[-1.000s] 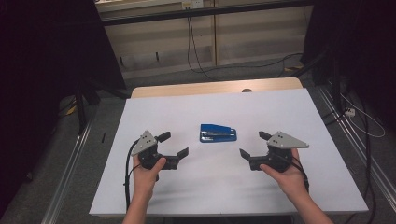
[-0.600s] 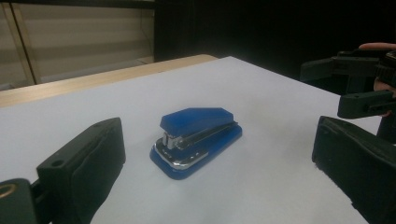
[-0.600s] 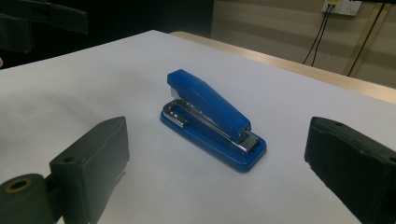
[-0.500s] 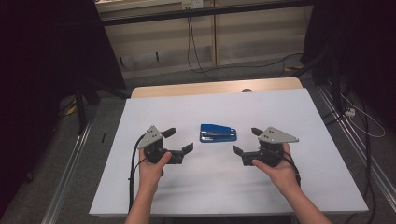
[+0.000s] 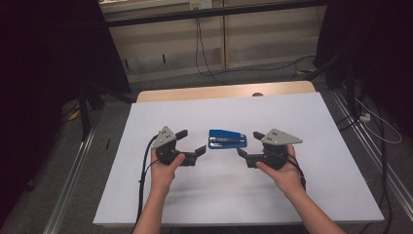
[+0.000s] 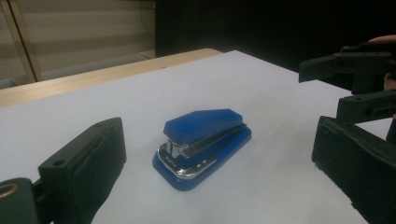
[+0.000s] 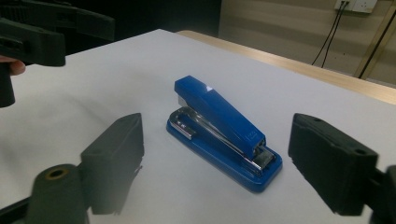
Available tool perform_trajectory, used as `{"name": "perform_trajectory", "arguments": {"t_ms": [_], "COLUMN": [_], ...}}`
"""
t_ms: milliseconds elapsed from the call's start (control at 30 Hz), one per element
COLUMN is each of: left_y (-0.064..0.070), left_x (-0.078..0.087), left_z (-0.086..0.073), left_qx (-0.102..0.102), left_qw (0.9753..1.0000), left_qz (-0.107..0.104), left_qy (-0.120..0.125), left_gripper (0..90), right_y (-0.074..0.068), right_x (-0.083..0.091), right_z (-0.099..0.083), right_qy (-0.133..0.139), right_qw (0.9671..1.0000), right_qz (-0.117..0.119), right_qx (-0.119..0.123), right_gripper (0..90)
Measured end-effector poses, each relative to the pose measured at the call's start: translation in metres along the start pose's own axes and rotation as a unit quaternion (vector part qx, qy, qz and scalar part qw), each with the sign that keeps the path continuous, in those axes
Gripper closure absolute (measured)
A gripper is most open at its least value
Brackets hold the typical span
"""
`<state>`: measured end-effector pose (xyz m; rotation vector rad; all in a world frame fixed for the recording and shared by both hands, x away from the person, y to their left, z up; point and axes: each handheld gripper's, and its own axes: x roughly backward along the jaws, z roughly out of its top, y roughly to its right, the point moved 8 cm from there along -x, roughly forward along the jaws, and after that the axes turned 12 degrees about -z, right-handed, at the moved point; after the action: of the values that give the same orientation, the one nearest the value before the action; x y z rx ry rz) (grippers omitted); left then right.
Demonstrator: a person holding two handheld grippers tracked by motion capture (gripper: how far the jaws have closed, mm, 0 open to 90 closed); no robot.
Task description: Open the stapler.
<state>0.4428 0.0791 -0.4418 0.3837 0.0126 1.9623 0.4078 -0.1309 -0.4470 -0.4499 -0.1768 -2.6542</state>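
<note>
A blue stapler [image 5: 227,138] lies flat on the white table top [image 5: 219,195], near its middle. My left gripper [image 5: 191,141] is just left of it, held open with its jaws pointing at the stapler. My right gripper [image 5: 249,143] is just right of it, open as well. Neither touches it. In the left gripper view the stapler [image 6: 201,140] lies a little ahead between the two black pads [image 6: 93,158], and the other gripper [image 6: 359,79] is at the far right. The right gripper view has the stapler [image 7: 219,126] between its wide-apart pads [image 7: 336,163].
A wooden table edge [image 5: 219,92] runs along the far side. Metal rails [image 5: 73,180] flank the table on the floor, and cables [image 5: 253,68] trail behind it. A black cable [image 5: 144,165] hangs from the left gripper.
Both hands have moved forward and inward, bringing the open grippers close to the stapler from either side. The stapler has not moved.
</note>
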Motion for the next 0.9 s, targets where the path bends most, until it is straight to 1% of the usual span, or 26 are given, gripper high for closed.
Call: {"name": "perform_trajectory", "arguments": {"t_ms": [33,100,167,233,300,333,400,467,500,533,567,600,667,767,800,833,900], "left_y": [-0.001,-0.002,-0.003,-0.004,-0.006,-0.007,-0.009,-0.012,-0.013,-0.014,-0.015,-0.017,-0.021,-0.026,-0.026,-0.027,-0.029], "left_x": [-0.001,-0.003,-0.005,-0.007,-0.008,-0.009,-0.010,-0.012,-0.012,-0.013,-0.013,-0.013,-0.013,-0.014,-0.015,-0.015,-0.016], "left_z": [0.000,0.002,0.003,0.004,0.004,0.003,0.001,0.000,-0.001,-0.002,-0.003,-0.004,-0.006,-0.008,-0.009,-0.009,-0.010], "left_qx": [-0.004,0.000,0.000,0.000,-0.001,0.001,0.003,0.007,0.008,0.010,0.011,0.013,0.013,0.016,0.020,0.018,0.019], "left_qw": [1.0000,1.0000,1.0000,1.0000,1.0000,0.9999,0.9998,0.9997,0.9996,0.9995,0.9993,0.9991,0.9988,0.9984,0.9984,0.9983,0.9982], "left_qz": [0.003,0.005,0.004,0.008,0.008,0.012,0.017,0.020,0.021,0.023,0.026,0.030,0.036,0.042,0.043,0.043,0.044], "left_qy": [-0.004,-0.003,-0.002,-0.004,-0.005,-0.008,-0.012,-0.013,-0.019,-0.021,-0.025,-0.027,-0.031,-0.035,-0.032,-0.035,-0.035], "left_gripper": [3.2,3.4,3.5,3.5,3.6,3.7,3.9,4.5,4.9,5.9,8.3,8.3,12.8,13.1,13.1,13.1,13.2], "right_y": [-0.001,-0.002,-0.003,-0.004,-0.006,-0.007,-0.010,-0.013,-0.015,-0.016,-0.018,-0.018,-0.020,-0.021,-0.021,-0.022,-0.024], "right_x": [-0.001,-0.003,-0.006,-0.008,-0.011,-0.012,-0.015,-0.018,-0.019,-0.021,-0.024,-0.024,-0.028,-0.034,-0.037,-0.039,-0.045], "right_z": [0.001,0.002,0.002,0.003,0.003,0.003,0.003,0.003,0.003,0.002,-0.001,-0.001,-0.003,-0.005,-0.005,-0.005,-0.006], "right_qy": [0.000,0.000,-0.005,-0.006,-0.010,-0.011,-0.014,-0.017,-0.018,-0.020,-0.027,-0.027,-0.034,-0.043,-0.045,-0.047,-0.051], "right_qw": [1.0000,1.0000,1.0000,0.9999,0.9999,0.9998,0.9997,0.9994,0.9993,0.9991,0.9988,0.9988,0.9983,0.9977,0.9975,0.9972,0.9966], "right_qz": [0.001,0.004,0.007,0.009,0.012,0.016,0.021,0.029,0.032,0.035,0.038,0.038,0.044,0.048,0.048,0.050,0.053], "right_qx": [0.000,-0.001,0.000,0.000,0.003,0.003,0.008,0.010,0.009,0.012,0.015,0.015,0.018,0.023,0.025,0.028,0.036], "right_gripper": [21.9,26.3,32.2,37.6,45.2,47.7,55.8,60.7,64.1,67.4,73.4,73.4,79.6,85.9,87.9,89.7,90.0]}}
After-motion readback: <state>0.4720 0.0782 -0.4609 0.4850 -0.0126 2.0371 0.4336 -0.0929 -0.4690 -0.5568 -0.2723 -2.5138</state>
